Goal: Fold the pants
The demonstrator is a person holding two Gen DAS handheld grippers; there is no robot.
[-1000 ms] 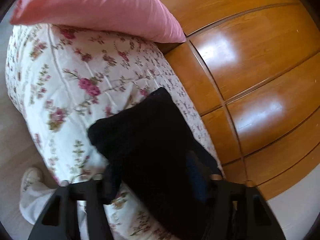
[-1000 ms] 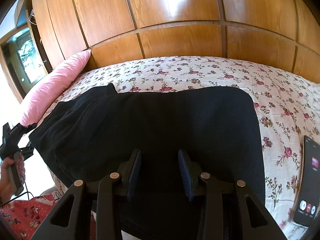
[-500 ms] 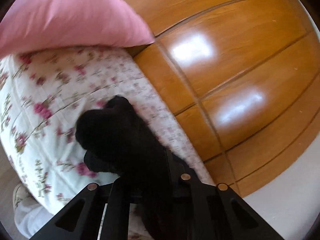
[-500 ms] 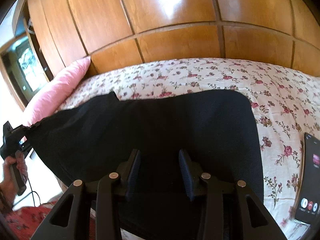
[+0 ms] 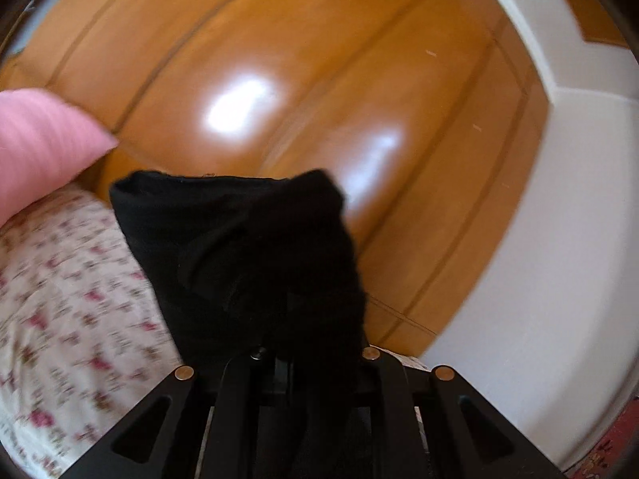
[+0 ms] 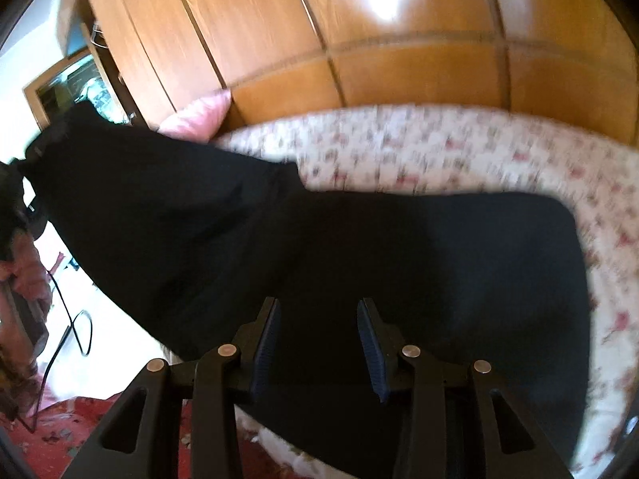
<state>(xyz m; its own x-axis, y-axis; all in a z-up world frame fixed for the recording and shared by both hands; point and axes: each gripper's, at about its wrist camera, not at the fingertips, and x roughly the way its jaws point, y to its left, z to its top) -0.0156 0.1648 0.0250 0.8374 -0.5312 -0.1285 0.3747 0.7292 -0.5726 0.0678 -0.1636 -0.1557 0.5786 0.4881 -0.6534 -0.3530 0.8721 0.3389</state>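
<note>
Black pants (image 6: 359, 247) lie across a floral bed (image 6: 459, 151), with their left end lifted into the air. My left gripper (image 5: 295, 363) is shut on that end of the pants (image 5: 239, 247), which bunches over the fingers and hides them. It also shows far left in the right wrist view (image 6: 16, 175), raised above the bed's edge. My right gripper (image 6: 317, 335) is open, its fingers (image 6: 369, 343) hovering just over the near edge of the pants, holding nothing.
A pink pillow (image 5: 36, 147) sits at the head of the bed (image 5: 60, 299), against glossy wooden wall panels (image 5: 299, 80). A white wall (image 5: 559, 239) is to the right. A red patterned rug (image 6: 80, 431) and a black cable (image 6: 72, 331) lie on the floor.
My left gripper closed on the pants' end and lifted it up off the bed; its view tilted up toward the wall. My right gripper stayed open over the near edge.
</note>
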